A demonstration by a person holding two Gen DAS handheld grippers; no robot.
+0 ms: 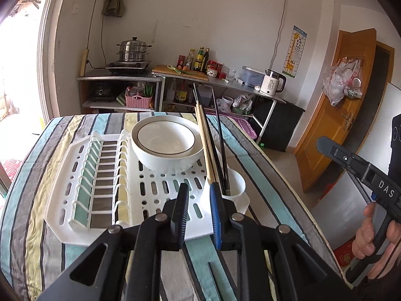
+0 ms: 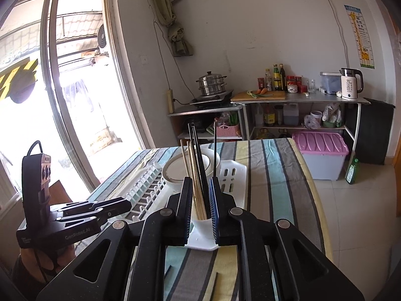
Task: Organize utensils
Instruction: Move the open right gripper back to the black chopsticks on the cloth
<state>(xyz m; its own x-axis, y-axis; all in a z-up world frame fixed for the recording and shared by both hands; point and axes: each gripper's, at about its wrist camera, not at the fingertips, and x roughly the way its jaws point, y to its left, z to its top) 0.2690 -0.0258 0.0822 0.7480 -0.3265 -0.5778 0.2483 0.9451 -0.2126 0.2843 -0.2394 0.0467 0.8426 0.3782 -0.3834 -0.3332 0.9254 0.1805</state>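
A white dish rack (image 1: 75,170) lies on the striped tablecloth (image 1: 32,200). In it sits a white bowl (image 1: 165,145) with a dark rim line. At the rack's near right corner a white utensil cup (image 1: 238,183) holds several wooden and black chopsticks (image 1: 213,145), leaning up and away. My left gripper (image 1: 199,200) hovers over the rack's near edge just left of the cup, open with nothing between its fingers. In the right wrist view, my right gripper (image 2: 200,200) is open, framing the cup (image 2: 200,228) and chopsticks (image 2: 198,175) without pressing on them. The bowl (image 2: 175,170) stands behind.
A hand holds the right gripper (image 1: 351,165) off the table's right edge; the left gripper (image 2: 120,205) is at the rack's left. Beyond the table stand a counter with a steamer pot (image 1: 132,50) and kettle (image 1: 272,82), and a pink-lidded bin (image 2: 320,155) on the floor.
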